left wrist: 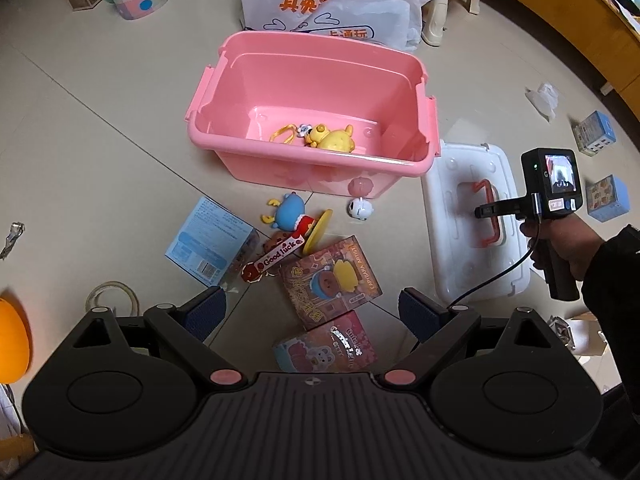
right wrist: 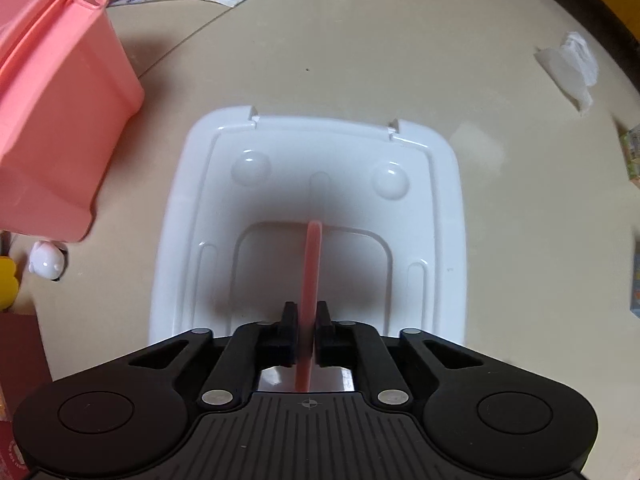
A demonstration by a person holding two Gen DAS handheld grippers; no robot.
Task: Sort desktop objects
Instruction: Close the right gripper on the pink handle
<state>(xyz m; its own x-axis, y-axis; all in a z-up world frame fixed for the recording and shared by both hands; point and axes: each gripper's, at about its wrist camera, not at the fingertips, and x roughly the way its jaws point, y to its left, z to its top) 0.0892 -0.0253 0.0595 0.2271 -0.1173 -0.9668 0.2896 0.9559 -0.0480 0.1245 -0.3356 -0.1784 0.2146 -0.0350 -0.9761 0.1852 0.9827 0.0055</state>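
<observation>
My right gripper [right wrist: 306, 334] pinches the pink handle [right wrist: 312, 272] of the white lid [right wrist: 444, 208], presumably to move it. My left gripper [left wrist: 312, 312] hangs wide open, empty, over the toy boxes [left wrist: 328, 276]; pink bin [left wrist: 320, 160] at 12 o'clock.

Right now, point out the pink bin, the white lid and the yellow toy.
pink bin [left wrist: 320, 162]: left wrist view, near rim.
white lid [right wrist: 320, 128]: right wrist view, far edge.
yellow toy [left wrist: 334, 139]: left wrist view, its body, inside the bin.

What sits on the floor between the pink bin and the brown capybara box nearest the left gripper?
In the left wrist view: a blue antlered figure, a yellow disc, a Good luck charm, between pink bin and capybara box.
</observation>
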